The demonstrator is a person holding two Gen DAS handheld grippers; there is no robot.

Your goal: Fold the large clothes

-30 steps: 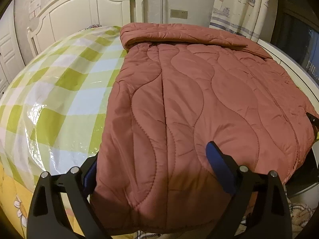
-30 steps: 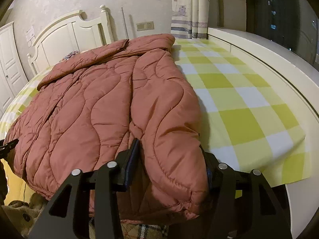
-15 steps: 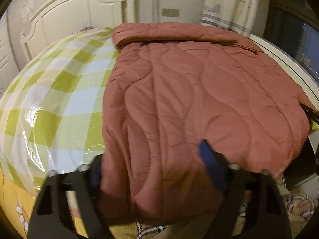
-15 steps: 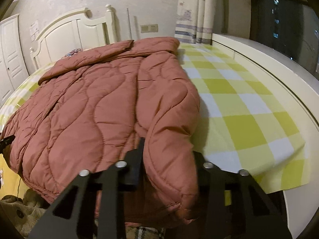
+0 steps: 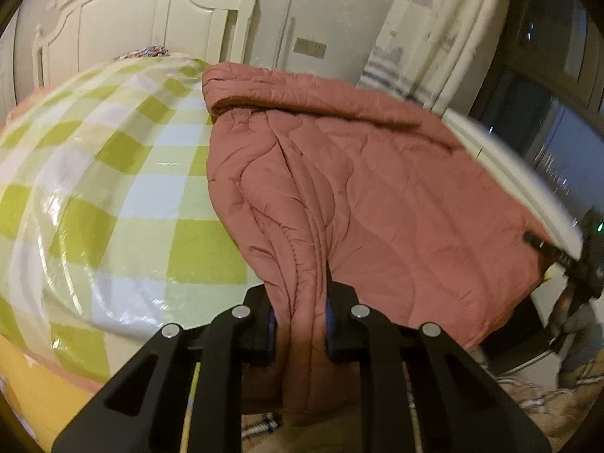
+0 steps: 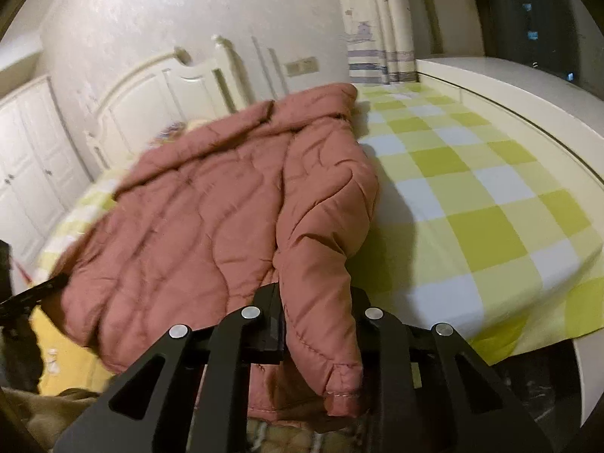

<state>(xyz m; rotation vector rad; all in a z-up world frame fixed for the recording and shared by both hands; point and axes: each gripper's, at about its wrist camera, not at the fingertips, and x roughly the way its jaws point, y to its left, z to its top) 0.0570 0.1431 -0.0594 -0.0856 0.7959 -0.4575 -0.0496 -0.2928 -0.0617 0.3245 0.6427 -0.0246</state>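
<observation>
One jacket [image 5: 396,204] lies on the bed [image 5: 113,204]. Left gripper [image 5: 298,324] and right gripper [image 6: 317,321] each clamp its near-edge hem.

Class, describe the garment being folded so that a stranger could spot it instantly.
Find the bed covered by a green-and-white checked sheet. On it lies a dusty-pink quilted padded jacket with wavy stitching, the only plain-coloured, puffy thing there.

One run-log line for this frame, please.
stage: lifting hem | left gripper: shut on quilted coat | right gripper: shut on quilted coat | surface: checked bed cover | far end of coat on bed
</observation>
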